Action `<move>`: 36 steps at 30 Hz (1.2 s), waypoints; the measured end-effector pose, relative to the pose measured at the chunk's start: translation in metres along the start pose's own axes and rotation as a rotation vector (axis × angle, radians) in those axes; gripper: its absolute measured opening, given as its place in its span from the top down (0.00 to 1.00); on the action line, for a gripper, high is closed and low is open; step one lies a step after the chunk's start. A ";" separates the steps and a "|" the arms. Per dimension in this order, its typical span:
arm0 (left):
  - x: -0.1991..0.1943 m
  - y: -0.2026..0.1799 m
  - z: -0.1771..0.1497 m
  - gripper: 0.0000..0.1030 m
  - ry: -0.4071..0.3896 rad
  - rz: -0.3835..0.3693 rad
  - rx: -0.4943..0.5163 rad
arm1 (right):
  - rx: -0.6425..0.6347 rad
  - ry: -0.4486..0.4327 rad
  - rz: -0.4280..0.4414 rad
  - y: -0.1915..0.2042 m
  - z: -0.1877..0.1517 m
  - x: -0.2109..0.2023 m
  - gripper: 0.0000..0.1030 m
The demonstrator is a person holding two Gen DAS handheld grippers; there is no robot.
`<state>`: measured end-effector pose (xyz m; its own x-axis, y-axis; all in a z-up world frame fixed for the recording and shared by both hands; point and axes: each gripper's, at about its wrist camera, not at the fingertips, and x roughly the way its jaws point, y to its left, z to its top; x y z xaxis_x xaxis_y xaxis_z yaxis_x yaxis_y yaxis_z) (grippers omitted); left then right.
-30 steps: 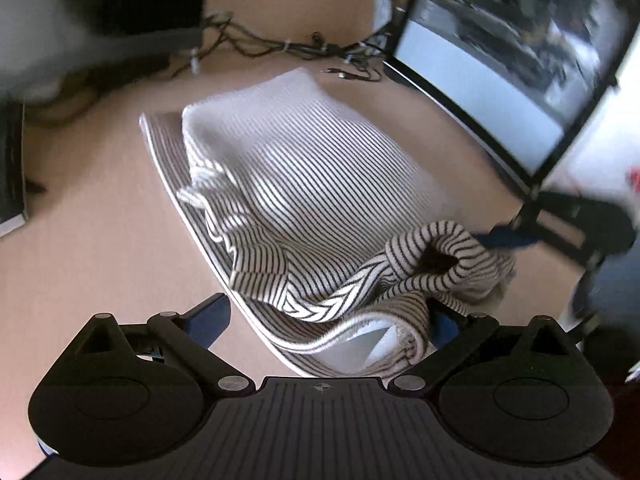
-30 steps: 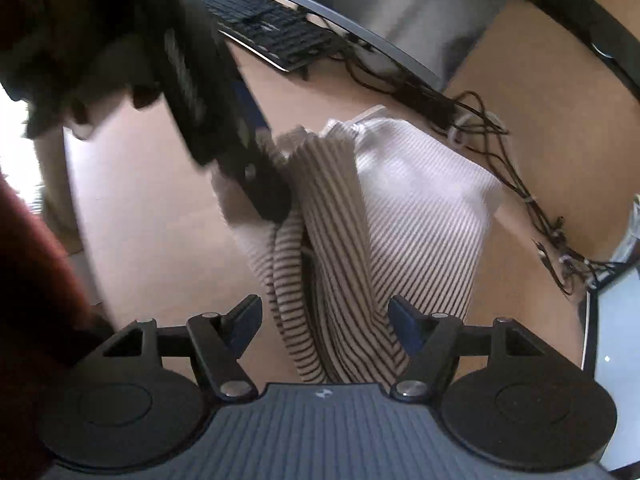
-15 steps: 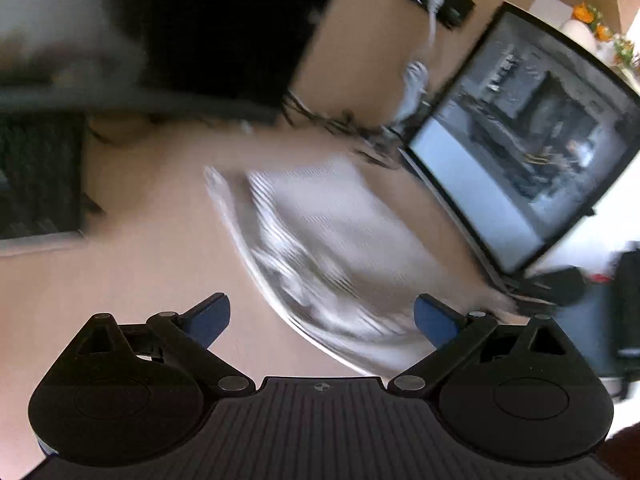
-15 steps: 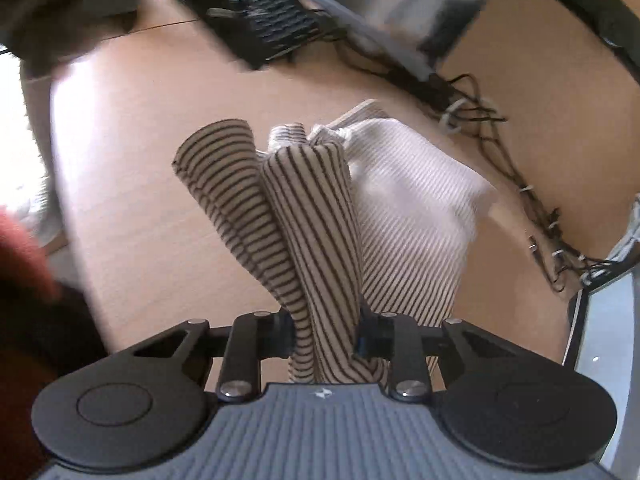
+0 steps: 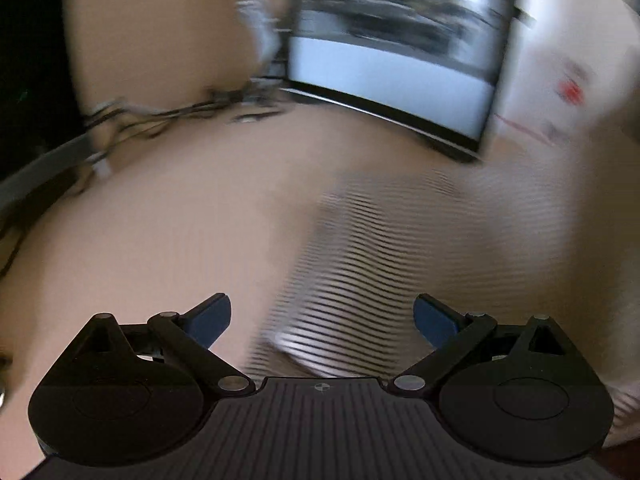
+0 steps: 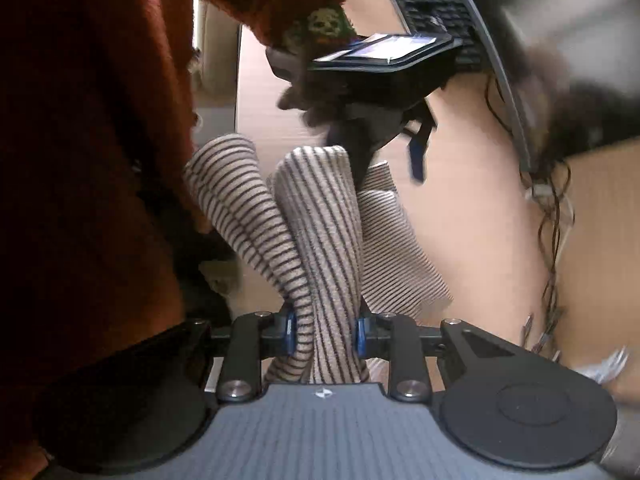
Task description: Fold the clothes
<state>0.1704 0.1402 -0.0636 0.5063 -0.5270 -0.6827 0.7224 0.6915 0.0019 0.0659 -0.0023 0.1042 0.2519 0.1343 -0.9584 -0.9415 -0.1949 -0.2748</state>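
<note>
The right gripper (image 6: 325, 334) is clamped on the striped garment (image 6: 320, 240), bunched and lifted off the desk (image 6: 480, 216). The left gripper (image 5: 322, 318) is spread wide, holding nothing (blurred view) — bare desk lies left of the garment's near edge, a monitor (image 5: 400, 52) at the far side.

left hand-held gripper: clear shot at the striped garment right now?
Probably yes. The left hand-held gripper is open with the striped garment lying directly ahead on the desk, nothing between; the view is motion-blurred.

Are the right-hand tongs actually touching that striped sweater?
Touching: in the right wrist view, the right tongs are shut on the striped sweater, fabric bunched between both pads.
</note>
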 end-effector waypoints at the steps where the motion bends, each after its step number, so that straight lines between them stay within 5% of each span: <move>1: 0.001 -0.005 -0.004 0.03 0.003 0.004 0.031 | -0.049 -0.006 -0.001 -0.006 0.003 0.010 0.75; 7: 0.000 -0.006 -0.024 0.03 -0.003 -0.038 0.016 | -0.284 -0.046 0.041 -0.033 0.006 0.064 0.74; 16: -0.008 -0.010 -0.029 0.03 -0.016 -0.012 -0.069 | -0.378 -0.124 0.091 -0.074 0.013 0.139 0.64; 21: -0.023 -0.005 -0.031 0.03 -0.012 0.015 -0.153 | -0.257 -0.165 0.072 -0.092 0.015 0.150 0.26; 27: -0.087 0.017 -0.041 0.02 -0.043 0.041 -0.383 | -0.132 -0.211 0.015 -0.095 0.003 0.151 0.16; 32: -0.114 0.032 -0.016 0.00 -0.147 0.005 -0.465 | -0.068 -0.255 -0.039 -0.092 -0.006 0.147 0.06; 36: -0.075 0.020 0.010 0.00 -0.042 0.045 -0.373 | -0.014 -0.276 -0.069 -0.092 -0.012 0.143 0.03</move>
<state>0.1516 0.1887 -0.0050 0.5581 -0.5069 -0.6570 0.4820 0.8425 -0.2406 0.1912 0.0228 -0.0087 0.2434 0.4073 -0.8803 -0.9206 -0.1888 -0.3418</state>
